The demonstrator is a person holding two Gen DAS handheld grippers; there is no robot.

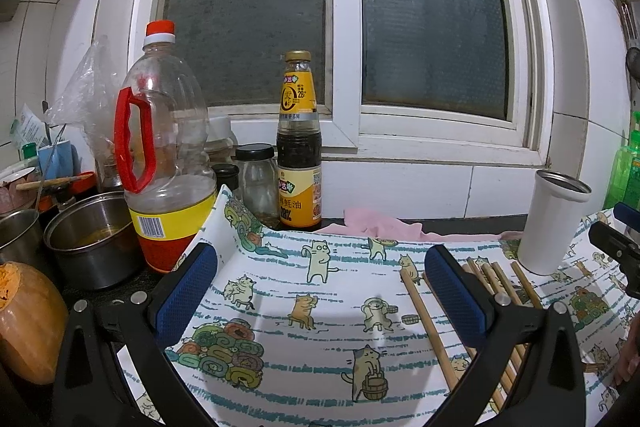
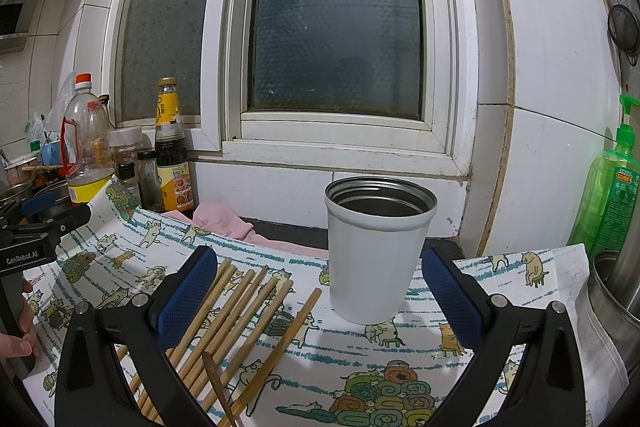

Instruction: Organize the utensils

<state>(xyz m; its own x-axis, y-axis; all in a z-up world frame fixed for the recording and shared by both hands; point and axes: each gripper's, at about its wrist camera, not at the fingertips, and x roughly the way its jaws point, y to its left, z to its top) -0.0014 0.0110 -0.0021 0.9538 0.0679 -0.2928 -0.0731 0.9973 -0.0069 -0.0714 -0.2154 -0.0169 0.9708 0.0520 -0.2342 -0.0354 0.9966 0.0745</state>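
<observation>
While bamboo chopsticks (image 2: 240, 311) lie flat, cylindrical white cup (image 2: 378, 251) stands upright.

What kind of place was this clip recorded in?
Most likely a home kitchen counter by a window: an oil bottle and sauce bottle stand by a steel pot, and chopsticks lie on a cat-print cloth beside a white cup.
</observation>
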